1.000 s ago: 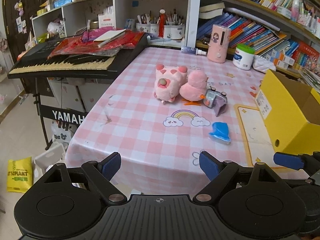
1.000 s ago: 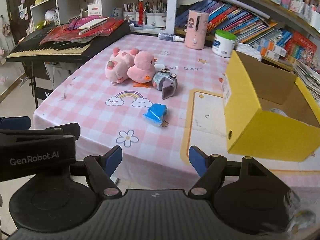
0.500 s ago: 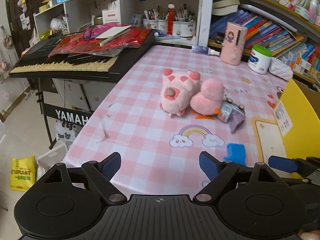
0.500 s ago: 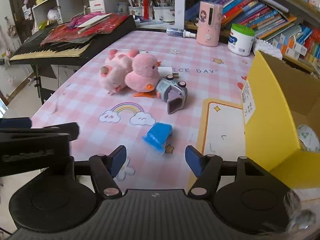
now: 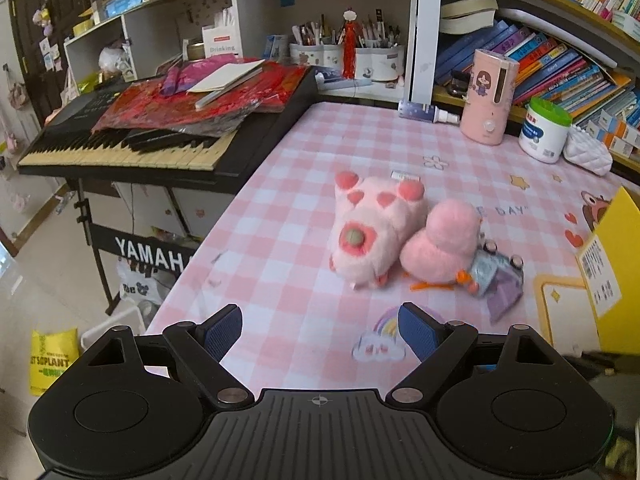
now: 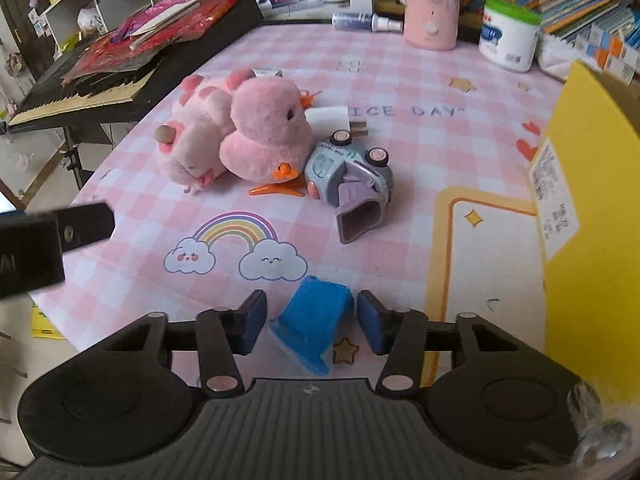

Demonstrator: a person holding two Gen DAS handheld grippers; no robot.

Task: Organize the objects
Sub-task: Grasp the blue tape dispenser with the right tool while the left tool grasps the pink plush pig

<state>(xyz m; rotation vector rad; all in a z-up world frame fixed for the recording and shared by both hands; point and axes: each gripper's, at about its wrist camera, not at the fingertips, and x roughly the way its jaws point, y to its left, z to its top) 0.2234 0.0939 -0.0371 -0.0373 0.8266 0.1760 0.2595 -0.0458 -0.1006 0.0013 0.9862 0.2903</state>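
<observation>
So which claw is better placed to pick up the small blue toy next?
The right claw. The blue toy already sits between its fingers, and its jaws have just been closing around it. The left claw hangs wide open over bare tablecloth, short of the pink plush toys.

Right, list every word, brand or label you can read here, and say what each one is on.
"YAMAH", cut off: keyboard stand panel
"Drinking": white card on the shelf
"ICE DAY", first letters hidden: tablecloth
"SOPLANT": yellow bag on the floor
Too small or blurred: sticker on the yellow box, white jar label, book spines, toy car lettering.
</observation>
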